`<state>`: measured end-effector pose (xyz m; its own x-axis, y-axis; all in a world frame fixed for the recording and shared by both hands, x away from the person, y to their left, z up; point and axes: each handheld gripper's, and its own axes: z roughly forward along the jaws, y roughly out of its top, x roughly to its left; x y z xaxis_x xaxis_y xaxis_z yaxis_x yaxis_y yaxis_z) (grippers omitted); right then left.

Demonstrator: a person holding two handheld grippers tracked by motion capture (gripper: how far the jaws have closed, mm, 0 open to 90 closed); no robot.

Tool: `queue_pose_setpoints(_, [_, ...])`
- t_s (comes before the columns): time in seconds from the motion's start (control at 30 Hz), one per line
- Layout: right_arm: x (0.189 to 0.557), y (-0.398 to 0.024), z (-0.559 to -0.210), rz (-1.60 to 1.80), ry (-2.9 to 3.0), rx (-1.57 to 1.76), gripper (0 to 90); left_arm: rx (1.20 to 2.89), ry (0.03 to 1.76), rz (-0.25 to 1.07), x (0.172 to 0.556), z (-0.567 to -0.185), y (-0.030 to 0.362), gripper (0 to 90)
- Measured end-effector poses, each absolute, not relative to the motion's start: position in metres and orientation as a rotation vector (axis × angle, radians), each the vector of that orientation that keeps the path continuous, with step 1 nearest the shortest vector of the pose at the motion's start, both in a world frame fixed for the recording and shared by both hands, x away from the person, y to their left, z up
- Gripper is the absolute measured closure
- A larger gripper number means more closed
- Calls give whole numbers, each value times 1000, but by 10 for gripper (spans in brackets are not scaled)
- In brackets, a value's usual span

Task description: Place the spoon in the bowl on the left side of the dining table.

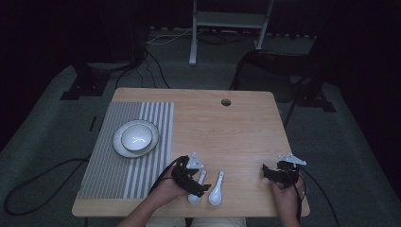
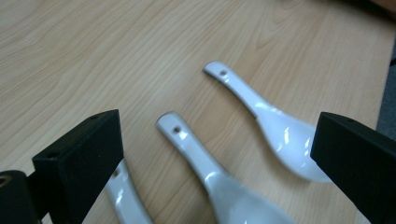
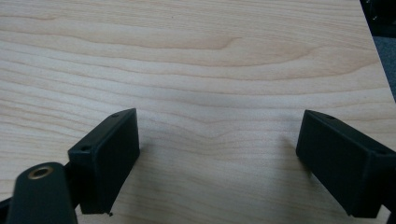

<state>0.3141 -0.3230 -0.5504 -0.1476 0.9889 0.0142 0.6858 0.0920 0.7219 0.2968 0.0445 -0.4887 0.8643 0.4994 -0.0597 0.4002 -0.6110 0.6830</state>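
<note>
Three white ceramic spoons lie side by side on the wooden table (image 1: 227,127) near its front edge. In the left gripper view, the middle spoon (image 2: 205,168) lies between the jaws. The right spoon (image 2: 275,126) reaches the right jaw, and the left spoon (image 2: 122,198) is partly hidden behind the left jaw. My left gripper (image 2: 217,135) hangs open just above them. From above, my left gripper (image 1: 191,182) covers part of one spoon (image 1: 197,191), with another spoon (image 1: 216,189) beside it. My right gripper (image 3: 219,135) is open over bare wood at the front right (image 1: 275,174).
A grey striped placemat (image 1: 118,165) covers the table's left side and carries a white plate (image 1: 119,145) with a white bowl (image 1: 137,137) on it. A round cable hole (image 1: 226,102) is near the far edge. Cables and stand legs lie on the floor beyond.
</note>
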Motion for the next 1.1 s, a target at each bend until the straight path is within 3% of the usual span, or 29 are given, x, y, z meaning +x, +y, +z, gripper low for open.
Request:
queue_pose_setpoints(0.63, [314, -323, -550, 821, 1891, 1639, 126, 2396, 655, 63, 304, -509, -11, 61])
queue_pose_setpoints(0.7, [314, -323, -550, 821, 1891, 1639, 126, 2402, 670, 50, 306, -511, -14, 117])
queue_pose_setpoints(1.03, [314, -323, -550, 821, 1891, 1640, 127, 2440, 706, 22, 311, -522, -25, 196])
queue_pose_setpoints(1.1, [314, -323, -550, 821, 1891, 1639, 127, 2444, 707, 24, 310, -523, -25, 291])
